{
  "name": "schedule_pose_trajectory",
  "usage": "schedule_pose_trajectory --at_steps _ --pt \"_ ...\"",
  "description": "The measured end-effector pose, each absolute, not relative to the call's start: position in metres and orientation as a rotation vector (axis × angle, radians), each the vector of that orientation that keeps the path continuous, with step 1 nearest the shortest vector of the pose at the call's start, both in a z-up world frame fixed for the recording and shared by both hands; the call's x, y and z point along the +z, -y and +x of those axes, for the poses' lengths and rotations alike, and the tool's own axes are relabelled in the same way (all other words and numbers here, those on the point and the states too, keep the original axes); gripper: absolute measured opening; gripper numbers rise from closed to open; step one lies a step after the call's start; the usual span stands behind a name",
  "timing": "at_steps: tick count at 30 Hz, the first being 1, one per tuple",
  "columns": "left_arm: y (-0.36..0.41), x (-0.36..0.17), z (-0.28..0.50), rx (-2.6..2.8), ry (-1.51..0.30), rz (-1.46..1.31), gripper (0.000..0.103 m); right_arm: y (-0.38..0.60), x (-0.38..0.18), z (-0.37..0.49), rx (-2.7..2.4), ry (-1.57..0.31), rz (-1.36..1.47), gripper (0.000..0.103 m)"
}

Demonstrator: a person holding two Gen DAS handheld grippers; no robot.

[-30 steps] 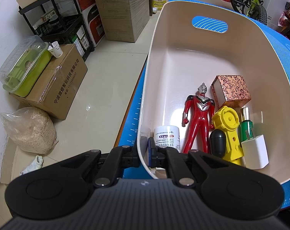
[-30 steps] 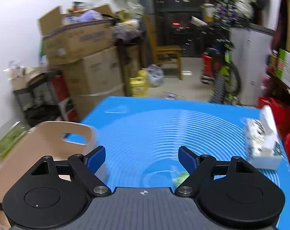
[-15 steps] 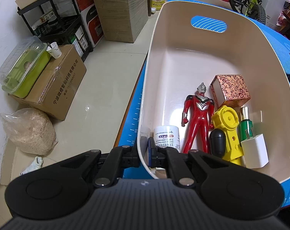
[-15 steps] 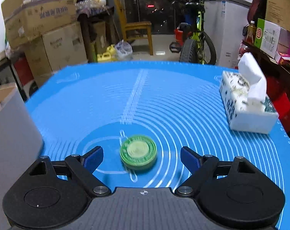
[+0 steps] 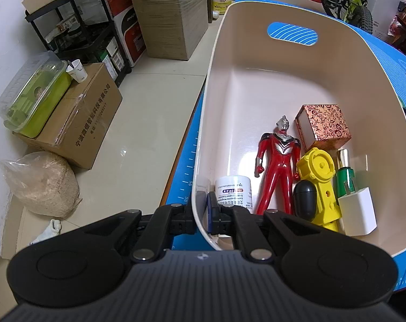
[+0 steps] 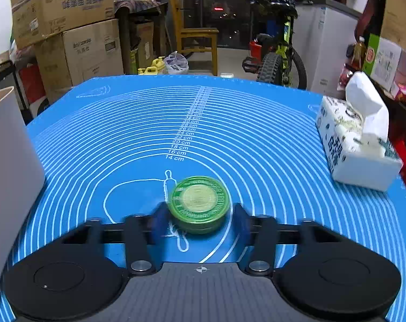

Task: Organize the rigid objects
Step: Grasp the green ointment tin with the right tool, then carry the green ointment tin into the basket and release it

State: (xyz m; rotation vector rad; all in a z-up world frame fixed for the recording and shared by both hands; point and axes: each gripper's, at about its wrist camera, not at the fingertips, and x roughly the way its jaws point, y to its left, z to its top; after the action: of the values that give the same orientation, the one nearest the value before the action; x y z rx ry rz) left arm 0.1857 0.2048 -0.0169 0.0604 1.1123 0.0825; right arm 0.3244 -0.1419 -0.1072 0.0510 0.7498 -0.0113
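Observation:
My left gripper (image 5: 203,216) is shut on the near rim of a cream plastic basket (image 5: 216,61). In the basket lie a red hero figure (image 5: 279,161), a patterned red box (image 5: 323,126), a yellow toy (image 5: 318,177), a black oval object (image 5: 304,196), a white jar (image 5: 233,190), a green bottle (image 5: 343,174) and a white charger (image 5: 358,212). My right gripper (image 6: 200,221) has its blurred blue fingers on either side of a round green tin (image 6: 200,205) on the blue mat (image 6: 229,134). Small gaps still show at the tin's sides.
A tissue box (image 6: 355,147) stands at the mat's right edge. The basket's wall (image 6: 7,161) rises at the left of the right wrist view. Beyond the table's left edge are cardboard boxes (image 5: 76,118), a sack (image 5: 39,185) and a shelf.
My right gripper has come down and forward over the green tin, and its fingers have narrowed around it. The left gripper and the basket have stayed put.

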Motion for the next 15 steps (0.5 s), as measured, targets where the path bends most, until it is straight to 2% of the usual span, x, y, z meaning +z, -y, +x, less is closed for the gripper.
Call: schedule_pose_trajectory --at_steps 6,15 --pt "-0.205 -0.016 0.184 0.083 -1.107 0.055 0.009 0.145 -0.087 0.316 -0.027 -0.719 0.080 0.053" --pt "-0.205 -0.016 0.184 0.088 -1.105 0.044 0.009 0.121 0.008 0.272 0.066 -0.522 0.147 0.053"
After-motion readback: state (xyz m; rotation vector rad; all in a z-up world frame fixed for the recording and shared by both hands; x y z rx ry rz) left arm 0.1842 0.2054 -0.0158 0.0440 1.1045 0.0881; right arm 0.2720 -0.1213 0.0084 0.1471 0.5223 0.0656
